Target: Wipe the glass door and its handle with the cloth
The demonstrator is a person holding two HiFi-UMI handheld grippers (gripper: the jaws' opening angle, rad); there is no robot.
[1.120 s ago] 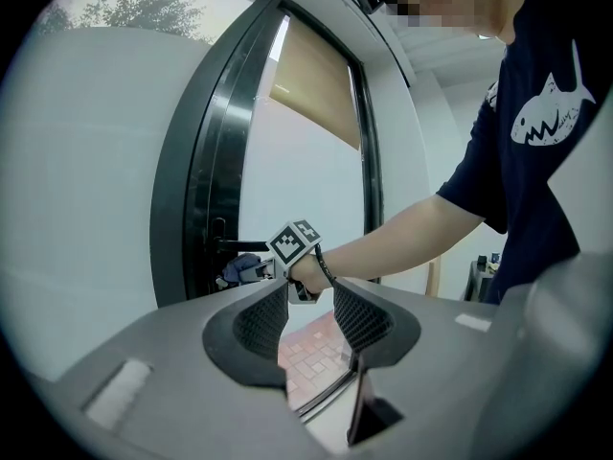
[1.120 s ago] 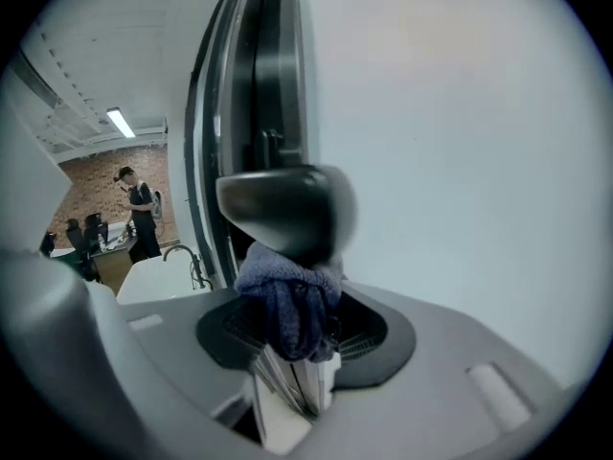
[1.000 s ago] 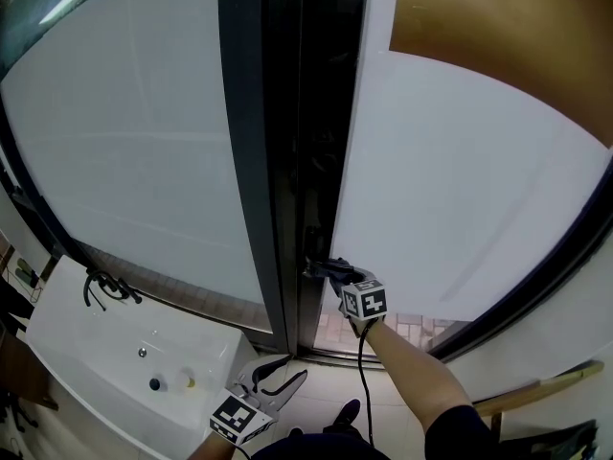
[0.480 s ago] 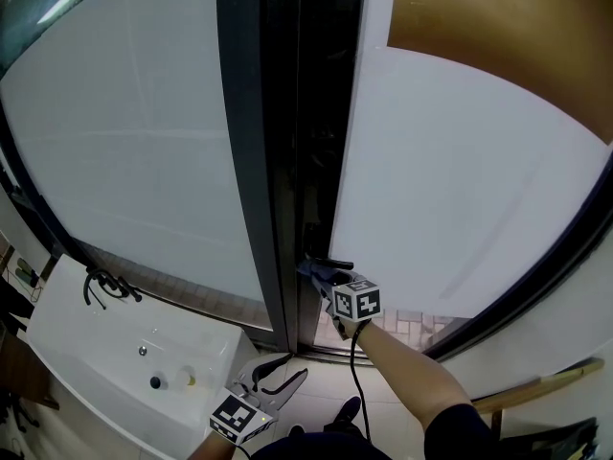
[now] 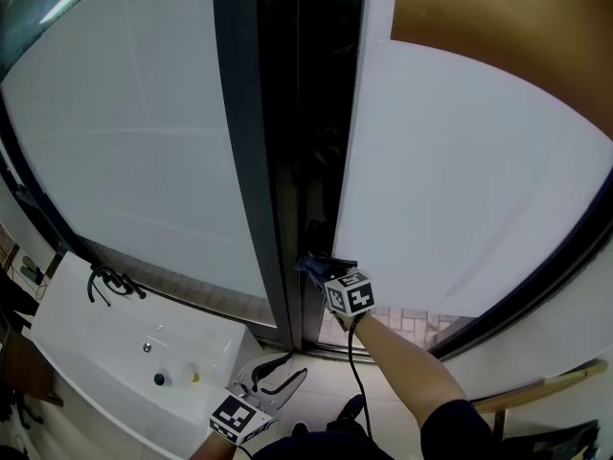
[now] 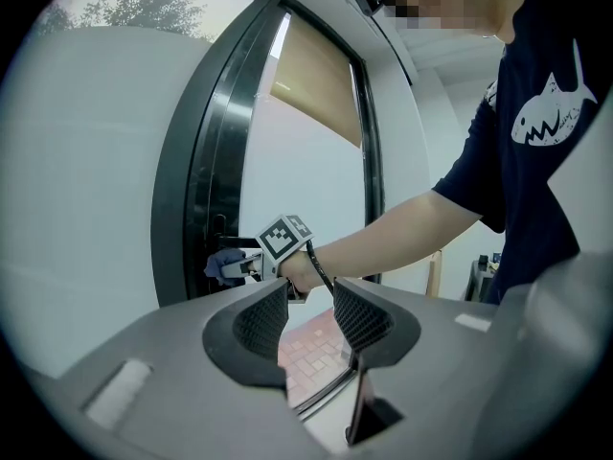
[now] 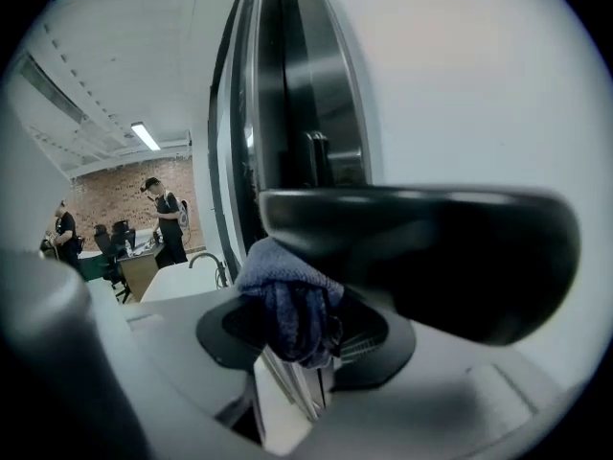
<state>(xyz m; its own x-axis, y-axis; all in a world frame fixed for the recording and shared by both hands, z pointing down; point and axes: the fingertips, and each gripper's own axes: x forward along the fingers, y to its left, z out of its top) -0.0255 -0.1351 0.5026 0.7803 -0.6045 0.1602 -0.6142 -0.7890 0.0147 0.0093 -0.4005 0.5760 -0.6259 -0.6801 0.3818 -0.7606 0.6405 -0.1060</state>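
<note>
While the right hand-held gripper (image 7: 305, 332) clenches the cloth (image 7: 285, 300) up against the handle (image 7: 421, 257), the handle wipe seems in hand. Next, rub along it (keeping contact), then move to the glass (image 5: 460, 190). The left hand-held gripper (image 6: 302, 319) hangs released, empty.

The right tongs (image 5: 316, 268) reach forward at the end of an outstretched bare forearm (image 5: 407, 364). Their marker cube (image 5: 348, 293) sits on top, and their jaws are pressed together on a bunched dark cloth (image 7: 287, 300). A dark sleeve (image 5: 460, 429) covers the right upper arm. The left tongs (image 5: 290, 368) hang low, close to the body, pointing forward. Their jaws stand apart with nothing between them.
</note>
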